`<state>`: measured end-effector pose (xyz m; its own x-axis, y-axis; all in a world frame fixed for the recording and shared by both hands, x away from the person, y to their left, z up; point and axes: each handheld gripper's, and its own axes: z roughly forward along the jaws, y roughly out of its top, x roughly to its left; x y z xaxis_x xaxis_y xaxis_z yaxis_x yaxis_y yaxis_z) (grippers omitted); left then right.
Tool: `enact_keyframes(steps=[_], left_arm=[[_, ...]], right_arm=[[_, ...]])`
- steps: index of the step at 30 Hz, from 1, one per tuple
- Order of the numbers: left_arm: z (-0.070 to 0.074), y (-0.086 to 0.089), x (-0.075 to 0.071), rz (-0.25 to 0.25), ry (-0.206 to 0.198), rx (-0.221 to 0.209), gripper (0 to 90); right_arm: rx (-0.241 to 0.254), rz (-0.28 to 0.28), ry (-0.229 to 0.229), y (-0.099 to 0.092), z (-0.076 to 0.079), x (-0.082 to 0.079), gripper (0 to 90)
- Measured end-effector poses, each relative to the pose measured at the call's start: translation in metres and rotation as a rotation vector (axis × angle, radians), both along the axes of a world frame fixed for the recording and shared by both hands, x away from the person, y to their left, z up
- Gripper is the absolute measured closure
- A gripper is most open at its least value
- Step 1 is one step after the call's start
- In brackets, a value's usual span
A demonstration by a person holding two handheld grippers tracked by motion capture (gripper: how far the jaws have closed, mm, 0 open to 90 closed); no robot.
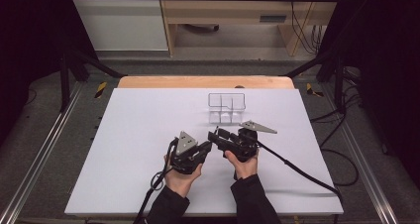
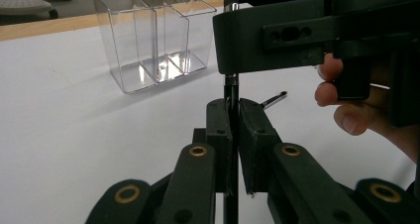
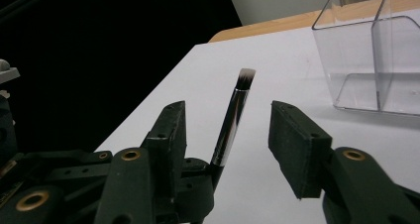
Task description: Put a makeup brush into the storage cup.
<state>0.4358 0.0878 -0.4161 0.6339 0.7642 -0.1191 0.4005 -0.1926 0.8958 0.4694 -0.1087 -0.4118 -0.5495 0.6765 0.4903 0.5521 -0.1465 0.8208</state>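
Here the left tool (image 2: pixel 232 127) is clamped on the dark handle of a makeup brush (image 3: pixel 233 125), which stands nearly upright between its pads, bristle end up. In the right tool's own view the brush rises in the gap between that tool's two jaws, its chrome ferrule and dark-tipped bristles leaning slightly to the right; the jaws of the right tool (image 3: pixel 227 135) stand apart on either side of it, neither pad touching the handle.

From above, both tools sit near the middle of the white worktop (image 1: pixel 124 149), tips close together, the right tool (image 1: pixel 216 135) pointing left toward the left tool (image 1: pixel 210 143). A clear plastic organiser (image 1: pixel 227 107) with several compartments stands on the worktop just beyond them. In the left tool's view a thin metal rod (image 2: pixel 274 100) lies on the worktop past the jaws.
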Motion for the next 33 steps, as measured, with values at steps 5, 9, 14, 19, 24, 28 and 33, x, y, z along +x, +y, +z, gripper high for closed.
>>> enact_keyframes(steps=[5, 9, 14, 19, 24, 28, 33], left_arm=[[0.0008, -0.0015, -0.0011, 0.002, -0.004, -0.003, 83.4], [0.0008, -0.0018, -0.0019, 0.003, -0.006, 0.0, 83.4], [0.0012, -0.0017, -0.0024, 0.008, -0.011, -0.004, 83.4], [0.001, -0.0025, -0.0028, 0.002, -0.014, -0.007, 83.4], [0.0018, -0.0018, -0.0038, 0.008, -0.018, -0.005, 83.4], [0.0023, -0.0012, -0.0041, 0.005, -0.022, -0.011, 83.4], [0.0028, -0.0003, -0.0046, 0.01, -0.024, -0.011, 83.4]], right_arm=[[0.015, 0.007, 0.021, 0.0007, -0.0008, 0.0006, 60.4], [0.028, 0.008, 0.032, 0.0016, -0.0015, 0.0006, 65.4], [0.037, 0.011, 0.037, 0.0019, -0.0018, 0.0005, 69.6], [0.048, 0.018, 0.045, 0.0021, -0.0019, 0.0007, 72.8], [0.056, 0.017, 0.053, 0.0021, -0.0017, 0.0005, 76.9], [0.065, 0.02, 0.055, 0.002, -0.0015, 0.0004, 81.0], [0.088, 0.028, 0.059, 0.0026, -0.0017, -0.0001, 83.2]])
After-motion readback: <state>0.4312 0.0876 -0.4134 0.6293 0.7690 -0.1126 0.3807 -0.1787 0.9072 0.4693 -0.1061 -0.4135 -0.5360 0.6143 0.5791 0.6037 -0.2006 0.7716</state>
